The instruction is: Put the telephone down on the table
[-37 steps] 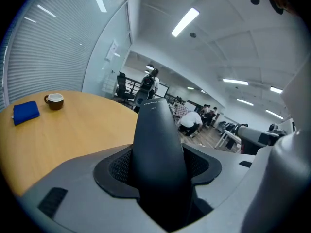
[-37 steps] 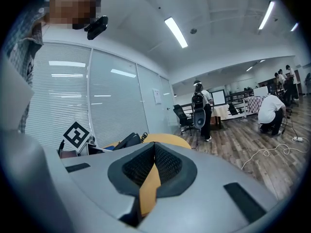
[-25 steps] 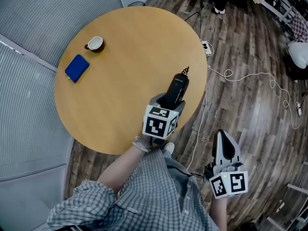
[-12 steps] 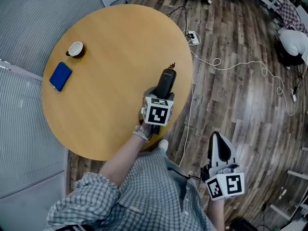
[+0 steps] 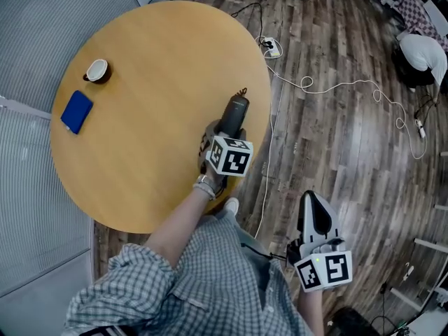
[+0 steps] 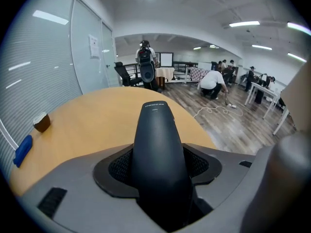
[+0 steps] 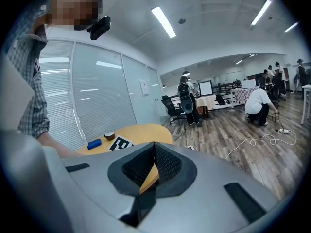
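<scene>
Inside left claw [image 5: 222, 130], the telephone [image 5: 235, 110]

Matt plastic telephone [image 6: 156, 149], smooth wooden table [image 5: 154, 82]

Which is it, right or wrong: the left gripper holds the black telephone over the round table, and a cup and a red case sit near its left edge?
Wrong colour: the head view shows a blue case, not red. The left gripper holds the black telephone over the round table, and the cup sits near its left edge.
</scene>
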`<state>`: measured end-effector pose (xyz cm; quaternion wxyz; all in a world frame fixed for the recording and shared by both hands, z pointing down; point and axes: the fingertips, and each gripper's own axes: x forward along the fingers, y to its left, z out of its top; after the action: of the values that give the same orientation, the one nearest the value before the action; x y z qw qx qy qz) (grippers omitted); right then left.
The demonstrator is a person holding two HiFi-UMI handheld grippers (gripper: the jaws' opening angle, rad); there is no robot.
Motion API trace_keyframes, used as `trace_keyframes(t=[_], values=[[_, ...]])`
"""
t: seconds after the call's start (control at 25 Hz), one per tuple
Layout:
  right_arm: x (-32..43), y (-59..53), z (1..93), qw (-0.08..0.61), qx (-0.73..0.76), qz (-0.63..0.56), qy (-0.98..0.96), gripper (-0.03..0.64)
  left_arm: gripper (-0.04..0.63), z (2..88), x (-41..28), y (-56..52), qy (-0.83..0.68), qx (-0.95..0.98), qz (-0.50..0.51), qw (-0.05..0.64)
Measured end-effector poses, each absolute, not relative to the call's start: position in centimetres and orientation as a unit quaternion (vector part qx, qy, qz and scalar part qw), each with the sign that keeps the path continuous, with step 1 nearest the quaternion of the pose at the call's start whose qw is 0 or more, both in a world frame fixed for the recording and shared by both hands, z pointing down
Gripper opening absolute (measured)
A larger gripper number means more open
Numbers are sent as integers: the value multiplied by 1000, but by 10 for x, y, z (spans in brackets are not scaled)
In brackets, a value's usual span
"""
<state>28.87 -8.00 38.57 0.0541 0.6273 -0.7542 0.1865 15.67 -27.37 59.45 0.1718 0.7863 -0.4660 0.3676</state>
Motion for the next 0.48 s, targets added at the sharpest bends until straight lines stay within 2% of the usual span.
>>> trace_keyframes(t=[0.16,0.48], values=[[286,-80,387,57,628,188,-753,11,282,597,157,-276,-471,783,380,144],[274,-80,386,55,621,183,-760,9,293,600,160,-274,-441,800,383,136]])
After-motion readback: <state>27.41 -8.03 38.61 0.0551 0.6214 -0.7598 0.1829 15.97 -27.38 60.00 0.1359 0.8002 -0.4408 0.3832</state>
